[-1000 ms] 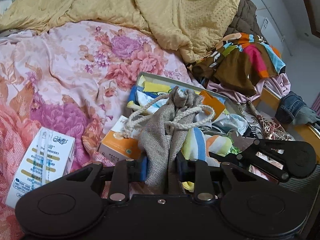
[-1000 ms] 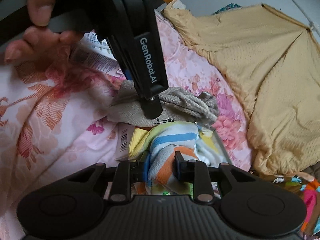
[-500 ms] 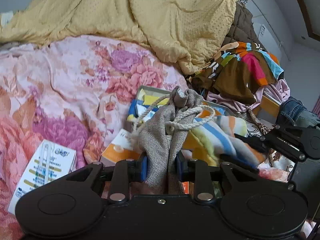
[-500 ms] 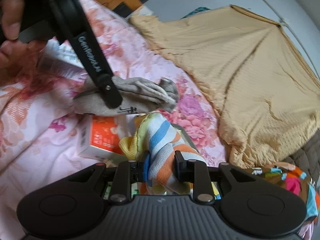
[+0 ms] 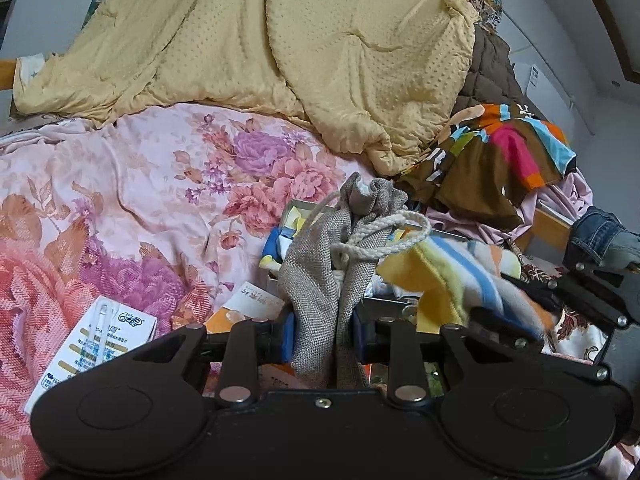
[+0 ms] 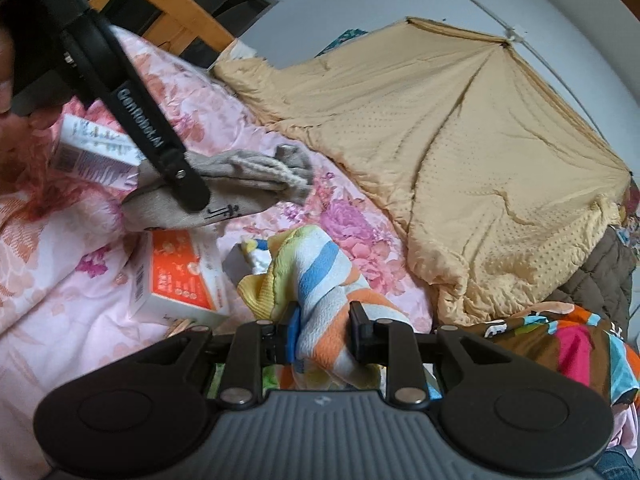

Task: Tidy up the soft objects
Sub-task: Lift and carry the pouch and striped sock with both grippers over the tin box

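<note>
My left gripper [image 5: 323, 334] is shut on a grey woven drawstring pouch [image 5: 320, 276] with a white cord, held above the bed; the pouch also shows in the right wrist view [image 6: 224, 192] under the left gripper's finger. My right gripper [image 6: 325, 338] is shut on a striped cloth [image 6: 316, 280] of yellow, blue, white and orange, lifted over a grey box [image 6: 236, 262]. The cloth also shows in the left wrist view [image 5: 460, 272], beside the pouch and above the box [image 5: 296, 210] of soft items.
A floral pink bedsheet [image 5: 140, 184] covers the bed. A yellow quilt [image 5: 300, 48] lies at the back. An orange carton [image 6: 180, 280] and a white carton [image 5: 92, 344] lie on the sheet. Colourful clothes [image 5: 500, 156] and jeans [image 5: 600, 236] are piled at the right.
Both grippers have risen and drawn back from the box. The striped cloth has come up out of the box with the right gripper, and the pouch has lifted with the left.
</note>
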A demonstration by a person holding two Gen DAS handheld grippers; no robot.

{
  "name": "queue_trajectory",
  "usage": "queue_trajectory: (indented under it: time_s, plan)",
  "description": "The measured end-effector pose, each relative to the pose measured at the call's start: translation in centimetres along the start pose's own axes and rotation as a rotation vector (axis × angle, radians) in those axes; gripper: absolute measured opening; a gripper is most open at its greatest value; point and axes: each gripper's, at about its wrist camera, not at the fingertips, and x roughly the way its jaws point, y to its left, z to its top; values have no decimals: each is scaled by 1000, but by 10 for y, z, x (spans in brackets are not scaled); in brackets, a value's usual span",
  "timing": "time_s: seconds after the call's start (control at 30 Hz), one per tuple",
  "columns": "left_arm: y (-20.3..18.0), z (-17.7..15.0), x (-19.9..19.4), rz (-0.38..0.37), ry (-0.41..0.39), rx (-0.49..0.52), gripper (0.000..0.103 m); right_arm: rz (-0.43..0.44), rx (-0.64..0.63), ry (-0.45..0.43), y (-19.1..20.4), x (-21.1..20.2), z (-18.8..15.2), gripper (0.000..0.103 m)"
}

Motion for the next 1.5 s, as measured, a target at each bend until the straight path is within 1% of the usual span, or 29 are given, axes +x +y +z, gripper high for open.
queue_trajectory:
  time_s: [0.1, 0.23, 0.3, 0.4, 0.5, 0.6, 0.73, 0.87, 0.97, 1.03, 1.17, 1.3, 1.4, 1.5]
  plan:
    - [-8, 1, -3, 15, -28, -2, 30, -9, 44, -1, -12, 2, -1, 27]
    - [-28, 6, -1, 23, -56, 64, 30, -45, 100, -5, -29, 6, -3, 27]
    - [-37, 12, 4, 20, -59, 62, 30, -65, 133, -3, -39, 10, -5, 27]
    - [-50, 24, 18, 8, -61, 63, 30, -95, 175, 3, -55, 19, -9, 27]
    - [-62, 38, 42, 4, -46, 61, 30, -112, 246, 16, -74, 32, -14, 27]
    - [-72, 53, 75, 3, -13, 47, 30, -115, 323, 32, -94, 49, -20, 28]
    - [-83, 68, 118, 14, 22, 67, 30, -106, 383, 60, -115, 76, -27, 28]
    - [-92, 79, 161, 32, 100, 76, 30, -88, 468, 109, -132, 103, -34, 28]
    - [-93, 86, 184, 18, 148, 43, 30, -103, 534, 141, -142, 113, -42, 28]
    - [-95, 90, 194, 14, 161, 29, 30, -109, 559, 154, -145, 115, -46, 28]
    - [-108, 93, 210, 21, 208, 92, 30, -100, 633, 193, -153, 118, -55, 29]
    - [-115, 92, 219, 32, 259, 127, 30, -94, 687, 231, -156, 121, -64, 29]
    - [-118, 90, 223, 37, 272, 140, 31, -95, 709, 254, -156, 120, -70, 30]
    - [-120, 89, 224, 33, 275, 132, 32, -94, 738, 272, -158, 120, -77, 31]
